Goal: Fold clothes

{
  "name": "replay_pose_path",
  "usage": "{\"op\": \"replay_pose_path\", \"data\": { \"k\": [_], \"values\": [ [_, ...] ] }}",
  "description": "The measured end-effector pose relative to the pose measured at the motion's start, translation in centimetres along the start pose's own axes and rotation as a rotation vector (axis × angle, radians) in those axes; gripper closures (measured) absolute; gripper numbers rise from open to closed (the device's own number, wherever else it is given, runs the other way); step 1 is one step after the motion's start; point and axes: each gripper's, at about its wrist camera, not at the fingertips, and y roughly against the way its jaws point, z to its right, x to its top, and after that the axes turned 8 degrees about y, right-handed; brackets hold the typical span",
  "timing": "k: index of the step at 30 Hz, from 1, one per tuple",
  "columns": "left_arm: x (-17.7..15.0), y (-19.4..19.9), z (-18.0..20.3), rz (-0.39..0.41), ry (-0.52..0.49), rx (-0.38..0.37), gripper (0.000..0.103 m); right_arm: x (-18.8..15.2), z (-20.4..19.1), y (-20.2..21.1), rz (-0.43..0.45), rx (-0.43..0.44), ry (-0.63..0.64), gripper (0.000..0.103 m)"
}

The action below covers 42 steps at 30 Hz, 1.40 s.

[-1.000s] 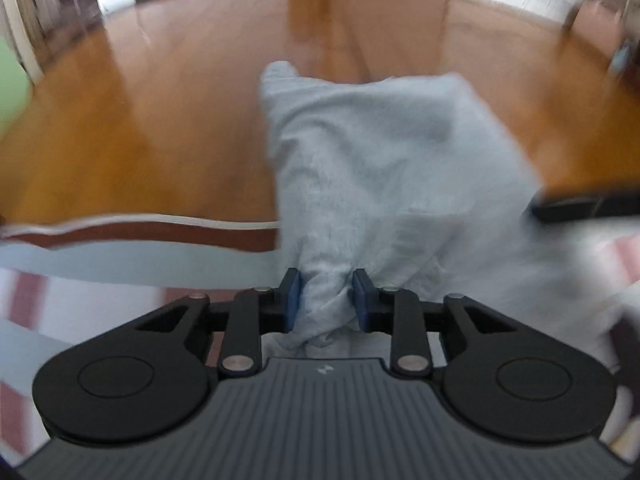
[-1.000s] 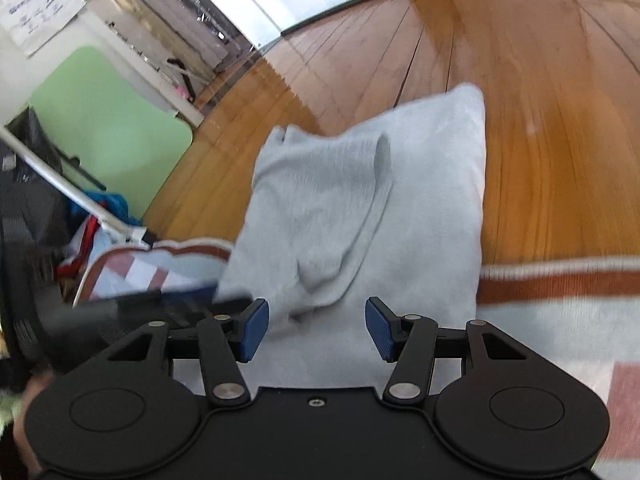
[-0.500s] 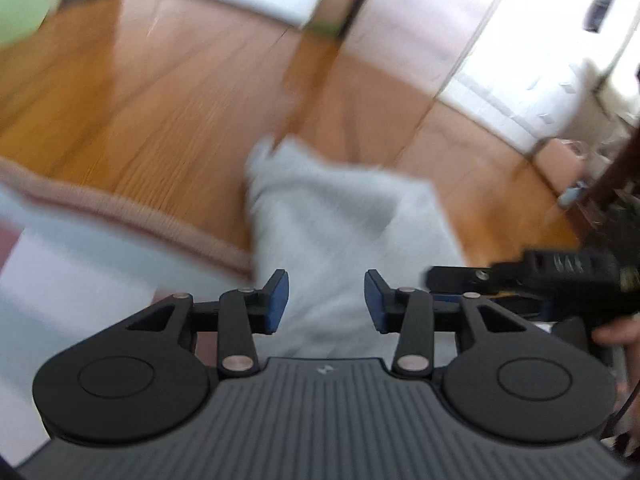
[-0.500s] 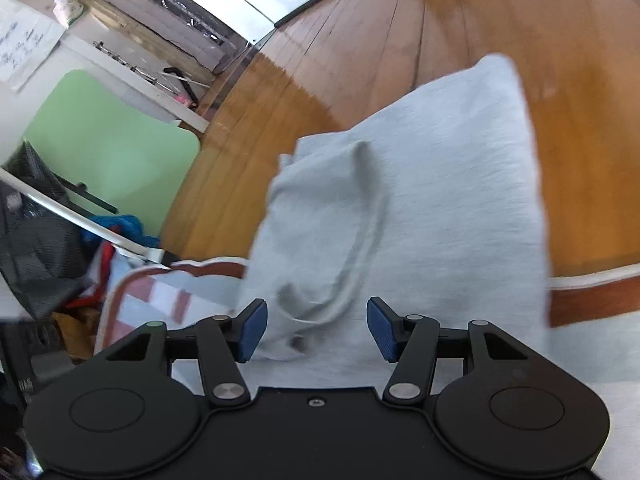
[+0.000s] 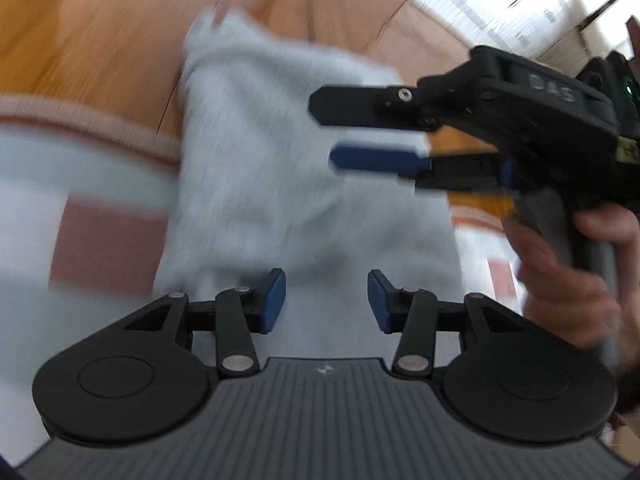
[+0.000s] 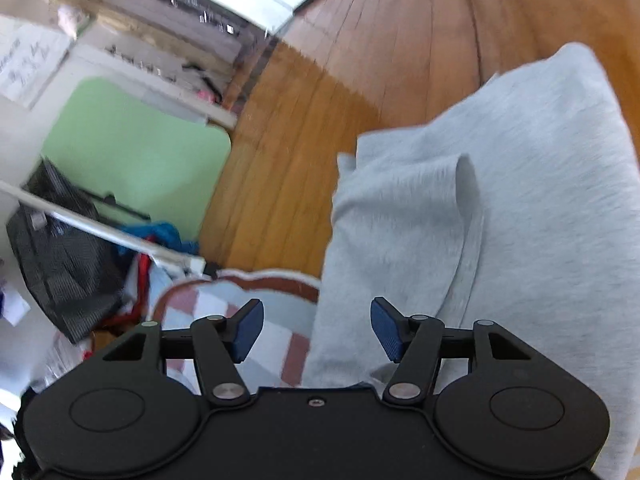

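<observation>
- The grey garment [image 5: 280,184] lies folded into a long strip, its near part on a checked rug [image 5: 100,248] and its far part out on the wooden floor [image 5: 80,20].
- In the right wrist view the same garment [image 6: 520,208] fills the right half of the picture, with a folded flap lying along its left side and a raised crease running near to far.
- The left gripper [image 5: 326,300] hangs over the near end of the garment with its blue-padded fingers apart; nothing sits between them.
- The right gripper [image 6: 317,330] also has its fingers spread wide, with only cloth and rug showing through the gap below; it grips nothing.
- From the left wrist view, the right gripper [image 5: 344,132] reaches in from the right above the middle of the garment, its two fingers one above the other with a gap between, held by a hand [image 5: 568,272] at the right edge.
- This view is blurred, so whether those fingers touch the cloth cannot be told.
- Far left in the right wrist view stand a green panel [image 6: 132,152] and a heap of dark and coloured clothes [image 6: 80,264] beside the rug's brown border [image 6: 276,280].
</observation>
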Motion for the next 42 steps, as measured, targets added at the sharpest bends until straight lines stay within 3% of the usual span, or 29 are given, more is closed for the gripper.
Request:
{"op": "replay_pose_path", "data": {
  "k": [3,6,9,11,15,18,19,22,24,25,26,30,31,34,38,41,42],
  "values": [
    [-0.7,1.6,-1.3,0.038,0.037,-0.005,0.058,-0.4,0.6,-1.5,-0.106,-0.054,0.071,0.038],
    [0.2,3.9,-1.9,0.192,0.055,-0.023,0.052,-0.3,0.5,-1.9,-0.177,-0.062,0.169,0.039],
    [1.4,4.3,-2.7,0.3,0.105,0.002,0.051,1.0,-0.9,-2.5,-0.319,-0.075,0.245,0.038],
    [2.3,3.4,-3.1,0.317,0.128,0.042,0.05,2.0,-1.5,-3.5,-0.316,-0.127,0.317,0.039],
    [2.7,0.2,-2.9,0.249,0.083,0.17,0.05,3.9,-2.7,-5.6,-0.29,-0.24,0.463,0.041],
    [2.4,-0.2,-2.6,0.263,0.074,0.178,0.05,5.3,-3.6,-7.2,-0.268,-0.324,0.573,0.043],
    [2.6,0.0,-2.8,0.267,0.082,0.16,0.05,5.8,-3.9,-7.8,-0.261,-0.353,0.609,0.049],
    [2.0,0.1,-3.7,0.229,0.106,0.181,0.05,7.2,-4.9,-9.4,-0.238,-0.437,0.718,0.053],
    [1.9,0.3,-4.1,0.218,0.118,0.16,0.05,7.4,-3.2,-9.8,-0.174,-0.495,0.677,0.052],
    [1.9,0.6,-4.3,0.209,0.137,0.146,0.048,7.5,-2.1,-9.7,-0.144,-0.518,0.636,0.043],
    [1.8,0.8,-4.5,0.2,0.157,0.132,0.047,7.2,-1.9,-9.0,-0.114,-0.531,0.621,0.043],
    [1.7,1.4,-5.5,0.177,0.224,0.081,0.047,6.0,-1.8,-5.9,0.006,-0.568,0.581,0.043],
    [1.9,1.2,-5.5,0.173,0.235,0.077,0.047,5.2,-2.2,-5.0,0.013,-0.526,0.623,0.044],
    [2.1,1.0,-5.4,0.157,0.239,0.08,0.046,2.4,-3.6,-3.2,-0.019,-0.439,0.701,0.044],
    [1.5,1.7,-5.5,0.136,0.25,0.094,0.044,-3.0,-5.4,-3.8,-0.135,-0.439,0.855,0.044],
    [1.2,1.9,-6.0,0.13,0.271,0.09,0.042,-6.8,-6.3,-2.8,-0.103,-0.454,0.946,0.044],
    [1.1,1.9,-6.1,0.128,0.275,0.092,0.041,-7.3,-6.1,-2.3,-0.11,-0.441,0.926,0.044]
  ]
}}
